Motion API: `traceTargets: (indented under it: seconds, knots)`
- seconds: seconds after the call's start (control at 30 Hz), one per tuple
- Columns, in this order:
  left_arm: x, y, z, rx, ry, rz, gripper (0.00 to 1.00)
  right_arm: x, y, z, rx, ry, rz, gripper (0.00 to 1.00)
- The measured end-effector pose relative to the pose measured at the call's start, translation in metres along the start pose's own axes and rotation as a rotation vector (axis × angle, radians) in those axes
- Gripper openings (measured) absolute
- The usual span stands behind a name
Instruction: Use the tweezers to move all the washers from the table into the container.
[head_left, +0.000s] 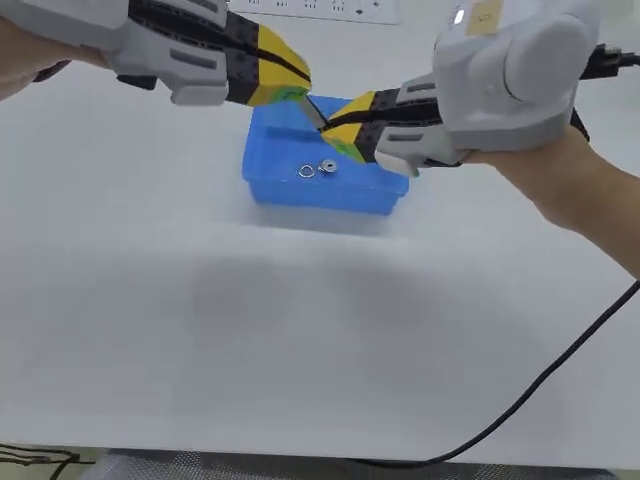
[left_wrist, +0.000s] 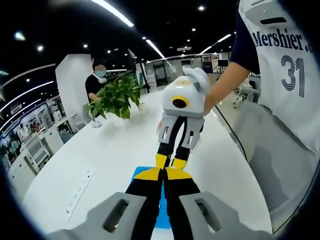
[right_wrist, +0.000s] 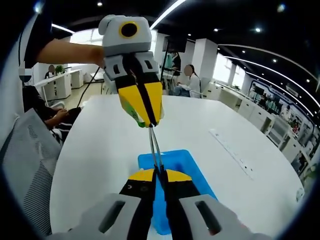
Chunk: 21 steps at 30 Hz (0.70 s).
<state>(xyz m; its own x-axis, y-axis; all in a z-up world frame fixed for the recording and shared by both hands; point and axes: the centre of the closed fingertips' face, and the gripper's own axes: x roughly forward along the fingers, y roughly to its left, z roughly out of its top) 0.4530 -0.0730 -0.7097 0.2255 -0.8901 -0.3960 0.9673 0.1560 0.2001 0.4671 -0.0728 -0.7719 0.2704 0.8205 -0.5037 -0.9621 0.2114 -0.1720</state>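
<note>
Over container (head_left: 300, 196) — left hand-held gripper (head_left: 291, 86), right hand-held gripper (head_left: 341, 134) both clenched on tweezers (head_left: 313, 113); washers (head_left: 328, 166) inside.

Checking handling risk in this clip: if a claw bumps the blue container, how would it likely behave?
The blue container looks like thin plastic, holding two small washers, so probably light. On the smooth white table it would likely slide rather than stay put. Low and wide, it seems unlikely to tip.
</note>
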Motion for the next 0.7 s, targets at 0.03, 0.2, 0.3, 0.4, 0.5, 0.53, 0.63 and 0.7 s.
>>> traceTargets:
  seconds: [0.03,0.2,0.3,0.4,0.5,0.53,0.63,0.7]
  knots:
    - [-0.001,-0.003,0.003,-0.001,-0.007,-0.001,0.05,-0.003,0.003,0.002,-0.005,0.0,0.001,0.07]
    - [-0.001,-0.018,0.011,0.001,-0.031,-0.004,0.05,-0.018,0.016,0.003,-0.016,0.003,-0.003,0.07]
    - [0.003,-0.029,0.01,-0.011,-0.041,-0.012,0.05,-0.024,0.026,-0.002,-0.02,0.021,0.002,0.06]
    - [0.009,-0.04,0.004,-0.03,-0.045,-0.022,0.05,-0.028,0.035,-0.013,-0.016,0.051,0.014,0.06]
    - [0.016,-0.053,-0.005,-0.055,-0.041,-0.034,0.05,-0.03,0.048,-0.029,-0.012,0.093,0.035,0.06]
    - [0.018,-0.056,-0.008,-0.062,-0.037,-0.038,0.05,-0.031,0.051,-0.033,-0.008,0.103,0.041,0.06]
    - [0.026,-0.069,-0.025,-0.096,-0.02,-0.054,0.05,-0.029,0.061,-0.048,0.001,0.14,0.064,0.06]
    - [0.031,-0.076,-0.037,-0.111,0.007,-0.065,0.05,-0.027,0.066,-0.059,0.001,0.172,0.077,0.06]
